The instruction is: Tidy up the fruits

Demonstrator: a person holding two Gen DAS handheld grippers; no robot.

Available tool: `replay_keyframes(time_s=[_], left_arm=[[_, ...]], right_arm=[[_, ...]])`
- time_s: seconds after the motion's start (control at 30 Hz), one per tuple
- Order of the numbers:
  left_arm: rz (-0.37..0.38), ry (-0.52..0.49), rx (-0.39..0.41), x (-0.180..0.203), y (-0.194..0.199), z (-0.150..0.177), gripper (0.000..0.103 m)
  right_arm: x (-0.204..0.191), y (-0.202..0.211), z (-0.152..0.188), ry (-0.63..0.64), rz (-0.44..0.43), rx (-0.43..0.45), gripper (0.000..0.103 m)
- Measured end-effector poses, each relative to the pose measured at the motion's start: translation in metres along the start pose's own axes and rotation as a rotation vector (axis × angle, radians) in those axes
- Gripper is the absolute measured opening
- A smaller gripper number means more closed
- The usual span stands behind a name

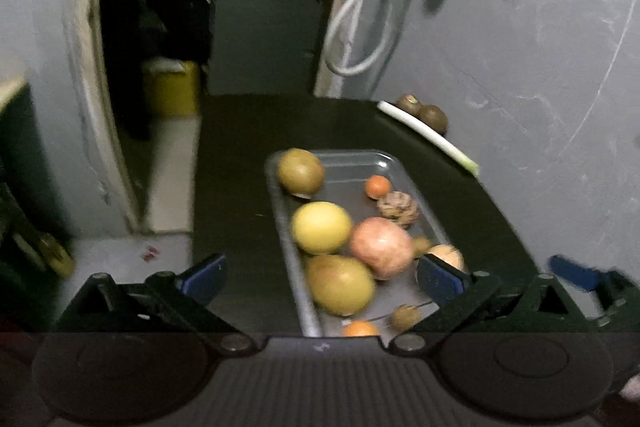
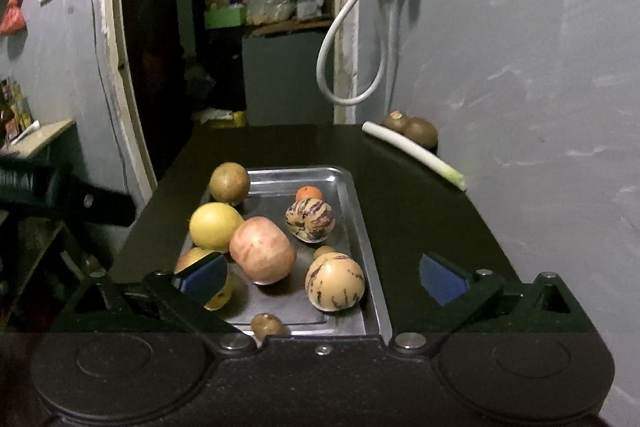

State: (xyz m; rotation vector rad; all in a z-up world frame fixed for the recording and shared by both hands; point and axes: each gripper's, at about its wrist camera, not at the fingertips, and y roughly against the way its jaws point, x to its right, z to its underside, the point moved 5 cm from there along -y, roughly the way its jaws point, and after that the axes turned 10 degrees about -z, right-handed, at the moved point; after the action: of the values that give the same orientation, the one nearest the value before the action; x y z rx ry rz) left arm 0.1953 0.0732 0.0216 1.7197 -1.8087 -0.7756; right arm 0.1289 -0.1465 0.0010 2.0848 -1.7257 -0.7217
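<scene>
A metal tray [image 2: 356,211] lies on a dark table [image 2: 420,211] and holds several fruits: a pink apple [image 2: 262,251], a yellow citrus [image 2: 214,227], a brown round fruit [image 2: 230,183], two striped melons [image 2: 310,219] [image 2: 335,281] and a small orange [image 2: 309,193]. In the left wrist view the tray [image 1: 360,159] shows the apple [image 1: 382,247] and yellow citrus [image 1: 321,227]. My left gripper [image 1: 320,279] is open and empty over the tray's near end. My right gripper [image 2: 320,279] is open and empty above the near melon.
Two kiwis [image 2: 410,129] and a white leek stalk [image 2: 416,149] lie at the table's far right by the grey wall. A white hose [image 2: 352,59] hangs on the wall. A doorway opens behind the table. The floor drops off to the left.
</scene>
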Motion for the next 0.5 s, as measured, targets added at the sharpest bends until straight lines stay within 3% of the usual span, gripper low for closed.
replay_keyframes(time_s=[0.07, 0.27, 0.5], left_arm=[[-0.03, -0.021, 0.026, -0.007, 0.012, 0.01, 0.103], [-0.025, -0.022, 0.005, -0.026, 0.035, 0.044, 0.103], [-0.075, -0.01, 0.068, -0.043, 0.061, 0.078, 0.103]], right_arm=[[-0.008, 0.016, 0.002, 0.0, -0.003, 0.027, 0.102], [-0.03, 0.055, 0.019, -0.008, 0.001, 0.085, 0.102], [-0.051, 0.091, 0.042, 0.011, 0.01, 0.125, 0.102]])
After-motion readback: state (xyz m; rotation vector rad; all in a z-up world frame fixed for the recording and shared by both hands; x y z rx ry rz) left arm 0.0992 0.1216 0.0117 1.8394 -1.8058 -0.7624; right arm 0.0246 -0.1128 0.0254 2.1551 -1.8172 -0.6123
